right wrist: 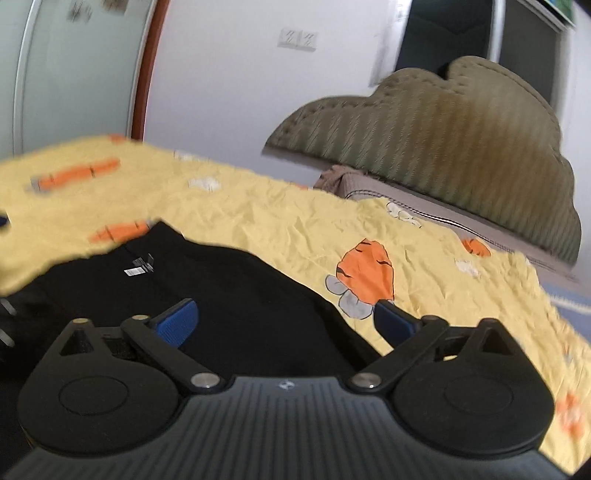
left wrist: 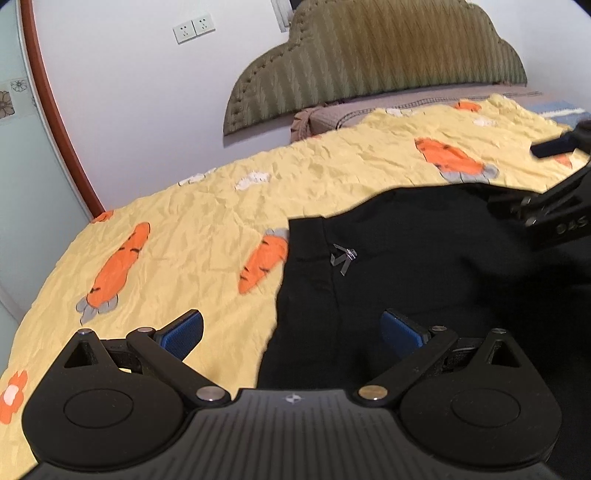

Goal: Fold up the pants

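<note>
Black pants (left wrist: 406, 266) lie spread on the bed's yellow carrot-print sheet (left wrist: 192, 229), near the green headboard (left wrist: 376, 59). Both the left gripper (left wrist: 291, 332) and right gripper (right wrist: 286, 321) hover over them, fingers wide apart, holding nothing.

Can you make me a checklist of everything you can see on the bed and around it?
Surface: yellow carrot-print sheet, wrinkled, covering the bed.
Job's things: black pants lying on the sheet, white label showing.
Clutter: nothing seen.
Grippers: left gripper open, over the pants' edge; right gripper open, nothing between its fingers.
Cables: nothing seen.
Surroundings: green padded headboard, wall sockets, white wall, red-brown door frame.
</note>
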The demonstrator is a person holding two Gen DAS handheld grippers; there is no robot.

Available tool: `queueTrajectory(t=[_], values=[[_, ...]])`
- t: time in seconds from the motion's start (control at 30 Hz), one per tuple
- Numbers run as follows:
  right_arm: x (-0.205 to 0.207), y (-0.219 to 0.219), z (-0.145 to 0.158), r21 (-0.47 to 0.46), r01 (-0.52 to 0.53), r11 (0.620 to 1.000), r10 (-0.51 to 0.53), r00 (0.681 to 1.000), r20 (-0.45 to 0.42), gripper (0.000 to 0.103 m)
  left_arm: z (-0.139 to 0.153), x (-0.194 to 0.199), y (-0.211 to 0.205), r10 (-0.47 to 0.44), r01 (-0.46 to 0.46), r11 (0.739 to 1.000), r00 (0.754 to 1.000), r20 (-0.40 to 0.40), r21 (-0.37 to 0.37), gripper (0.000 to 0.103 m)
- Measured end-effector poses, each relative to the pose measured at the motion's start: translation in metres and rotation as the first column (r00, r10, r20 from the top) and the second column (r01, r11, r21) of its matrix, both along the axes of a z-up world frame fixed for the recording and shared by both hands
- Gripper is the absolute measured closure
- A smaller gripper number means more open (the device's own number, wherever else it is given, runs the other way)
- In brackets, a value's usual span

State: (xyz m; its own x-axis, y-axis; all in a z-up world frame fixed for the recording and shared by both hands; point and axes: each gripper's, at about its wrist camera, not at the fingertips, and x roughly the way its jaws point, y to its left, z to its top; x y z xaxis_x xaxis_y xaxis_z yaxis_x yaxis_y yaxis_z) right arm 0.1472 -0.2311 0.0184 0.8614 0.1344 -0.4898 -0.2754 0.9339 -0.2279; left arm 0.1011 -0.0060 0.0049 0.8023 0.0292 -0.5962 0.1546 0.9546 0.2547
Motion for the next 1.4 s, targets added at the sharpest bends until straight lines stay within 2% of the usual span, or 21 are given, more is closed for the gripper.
queueTrajectory(t=[0.13, 0.23, 0.3, 0.37, 0.4, 0.47, 0.53, 0.6, 0.7, 0.8, 0.87, 0.93, 1.0, 1.03, 1.1, 1.13, 1.2, 1.27, 1.33, 1.4], values=[[0.042, -0.007, -0.010, 0.009, 0.007, 1.000, -0.006, 0.996, -0.084, 0.012, 0.006, 0.019, 0.013, -0.018, 0.018, 0.999, 1.000, 0.006, -0.030, 0.000], [0.068, -0.020, -0.017, 0.034, -0.002, 0.999, 0.006, 0.992, -0.123, 0.025, 0.007, 0.036, 0.021, -0.010, 0.010, 0.998, 1.000, -0.006, -0.054, 0.000], [0.084, -0.025, -0.023, 0.011, 0.008, 1.000, -0.006, 0.987, -0.159, 0.036, 0.006, 0.047, 0.025, -0.006, 0.004, 0.997, 0.999, -0.032, -0.080, 0.000], [0.098, -0.030, -0.031, -0.010, 0.013, 1.000, -0.015, 0.978, -0.207, 0.057, 0.002, 0.054, 0.027, -0.006, 0.000, 0.994, 0.998, -0.056, -0.109, 0.000], [0.103, -0.031, -0.035, -0.013, 0.009, 1.000, -0.011, 0.973, -0.231, 0.065, 0.000, 0.056, 0.027, -0.005, -0.002, 0.993, 0.998, -0.065, -0.117, 0.000], [0.110, -0.034, -0.043, -0.027, 0.001, 1.000, -0.008, 0.963, -0.270, 0.088, -0.005, 0.058, 0.023, -0.008, 0.000, 0.993, 0.997, -0.075, -0.114, 0.000], [0.108, -0.034, -0.049, -0.048, -0.012, 0.999, -0.001, 0.961, -0.277, 0.099, -0.009, 0.058, 0.019, -0.015, 0.006, 0.995, 0.997, -0.081, -0.103, 0.000], [0.098, -0.034, -0.049, -0.059, -0.034, 0.998, 0.018, 0.968, -0.251, 0.100, -0.011, 0.059, 0.014, -0.022, 0.013, 0.995, 0.996, -0.088, -0.102, 0.000], [0.071, -0.026, -0.042, -0.107, -0.065, 0.992, 0.047, 0.986, -0.162, 0.100, -0.008, 0.066, 0.006, -0.042, 0.028, 0.991, 0.993, -0.109, -0.132, 0.000], [0.038, -0.009, -0.041, -0.240, -0.111, 0.964, 0.094, 0.992, -0.080, 0.100, -0.003, 0.083, -0.004, -0.078, 0.051, 0.983, 0.985, -0.154, -0.176, 0.000], [0.016, 0.005, -0.046, -0.360, -0.141, 0.922, 0.139, 0.990, -0.031, 0.100, -0.001, 0.095, -0.011, -0.090, 0.059, 0.983, 0.980, -0.178, -0.172, 0.000], [-0.002, 0.015, -0.052, -0.446, -0.158, 0.881, 0.177, 0.984, 0.002, 0.100, 0.003, 0.101, -0.020, -0.114, 0.098, 0.989, 0.983, -0.145, -0.115, 0.000], [-0.020, 0.024, -0.060, -0.536, -0.175, 0.826, 0.222, 0.975, 0.023, 0.100, 0.002, 0.101, -0.032, -0.186, 0.188, 0.982, 0.980, -0.069, 0.021, 0.000], [-0.026, 0.027, -0.063, -0.564, -0.185, 0.805, 0.239, 0.971, 0.024, 0.100, -0.001, 0.097, -0.038, -0.247, 0.248, 0.962, 0.969, -0.024, 0.115, 0.000], [-0.033, 0.029, -0.066, -0.598, -0.197, 0.777, 0.263, 0.965, 0.024, 0.100, -0.009, 0.087, -0.047, -0.411, 0.389, 0.879, 0.911, 0.025, 0.278, 0.000], [-0.035, 0.030, -0.067, -0.609, -0.196, 0.768, 0.268, 0.963, 0.028, 0.100, -0.014, 0.081, -0.048, -0.501, 0.461, 0.818, 0.865, 0.030, 0.344, 0.000], [-0.038, 0.029, -0.064, -0.608, -0.193, 0.770, 0.270, 0.962, 0.037, 0.100, -0.017, 0.073, -0.051, -0.615, 0.546, 0.727, 0.788, 0.040, 0.417, 0.000], [-0.039, 0.029, -0.059, -0.601, -0.182, 0.779, 0.266, 0.963, 0.053, 0.100, -0.017, 0.071, -0.054, -0.689, 0.606, 0.660, 0.724, 0.035, 0.444, 0.000], [-0.042, 0.030, -0.055, -0.594, -0.180, 0.784, 0.266, 0.962, 0.061, 0.100, -0.015, 0.074, -0.059, -0.748, 0.677, 0.595, 0.664, -0.010, 0.434, 0.000], [-0.045, 0.030, -0.054, -0.588, -0.180, 0.788, 0.268, 0.961, 0.065, 0.101, -0.018, 0.079, -0.066, -0.780, 0.724, 0.542, 0.622, -0.064, 0.427, 0.000]])
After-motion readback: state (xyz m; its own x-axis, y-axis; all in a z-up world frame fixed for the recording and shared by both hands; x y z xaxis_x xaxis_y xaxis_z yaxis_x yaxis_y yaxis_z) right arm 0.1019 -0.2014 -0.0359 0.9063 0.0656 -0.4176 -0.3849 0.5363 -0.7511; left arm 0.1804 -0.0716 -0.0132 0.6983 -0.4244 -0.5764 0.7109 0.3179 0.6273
